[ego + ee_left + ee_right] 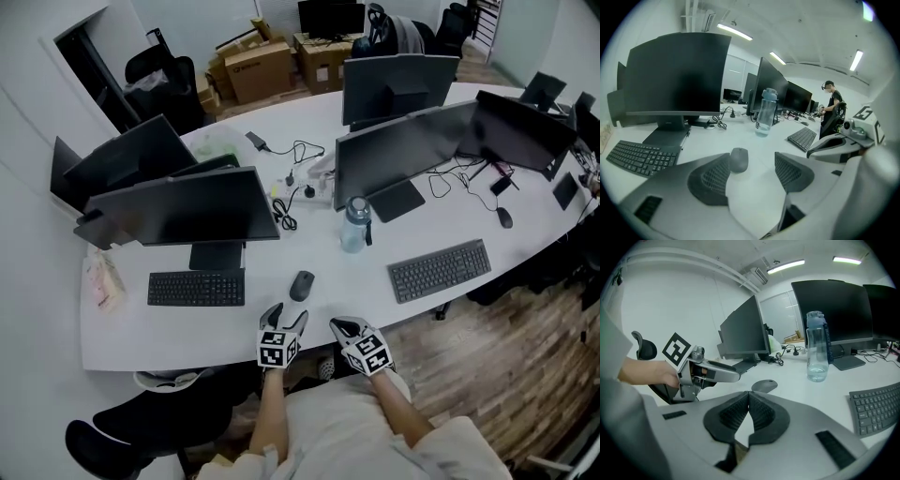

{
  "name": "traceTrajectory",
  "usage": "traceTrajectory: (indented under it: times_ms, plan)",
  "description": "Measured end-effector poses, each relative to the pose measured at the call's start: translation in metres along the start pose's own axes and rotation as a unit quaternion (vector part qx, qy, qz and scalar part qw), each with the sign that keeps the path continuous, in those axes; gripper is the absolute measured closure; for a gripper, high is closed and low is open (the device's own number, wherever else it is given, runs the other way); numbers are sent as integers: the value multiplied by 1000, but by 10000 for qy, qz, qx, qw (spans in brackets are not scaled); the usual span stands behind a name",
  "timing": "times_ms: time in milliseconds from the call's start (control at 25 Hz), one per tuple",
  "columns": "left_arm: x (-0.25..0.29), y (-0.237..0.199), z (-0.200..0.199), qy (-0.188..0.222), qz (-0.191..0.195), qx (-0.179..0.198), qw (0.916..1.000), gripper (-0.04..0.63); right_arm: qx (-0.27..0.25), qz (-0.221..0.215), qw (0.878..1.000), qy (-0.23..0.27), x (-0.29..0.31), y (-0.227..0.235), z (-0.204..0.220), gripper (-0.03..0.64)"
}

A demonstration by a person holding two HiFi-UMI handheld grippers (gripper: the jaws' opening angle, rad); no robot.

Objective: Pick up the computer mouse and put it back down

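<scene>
Left gripper (752,165): ribbed dark rubber pads spread wide, nothing gripped. Right gripper (749,398): pads pressed together, empty. Just ahead of left jaws, matte grey oval mouse (301,285) lies flat on smooth white desk (352,286), untouched. Long axis runs away from person, front end probably far. Beyond, clear plastic bottle (354,225), upright.

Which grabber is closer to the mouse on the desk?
Left. The left gripper is just short of the mouse, with its jaws open toward it. The right gripper is shut and farther off, to the mouse's right.
</scene>
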State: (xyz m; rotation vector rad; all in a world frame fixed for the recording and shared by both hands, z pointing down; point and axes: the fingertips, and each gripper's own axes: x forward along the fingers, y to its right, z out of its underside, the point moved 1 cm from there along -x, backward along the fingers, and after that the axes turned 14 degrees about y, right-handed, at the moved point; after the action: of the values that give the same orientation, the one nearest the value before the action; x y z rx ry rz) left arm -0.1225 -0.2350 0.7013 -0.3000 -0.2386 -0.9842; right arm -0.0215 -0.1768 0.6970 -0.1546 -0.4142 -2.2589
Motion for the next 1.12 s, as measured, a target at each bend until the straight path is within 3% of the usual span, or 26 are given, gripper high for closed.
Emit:
traceTrajectory:
  times_ms: [440,1120]
  plan:
    - [-32,8,-1,218,116,216,9995,291,-17,39,10000,51,9,-27,1,609]
    - [-46,5,-24,627,208,162,9977,292,-123,-33,9999,-6,13,-40,-1,609]
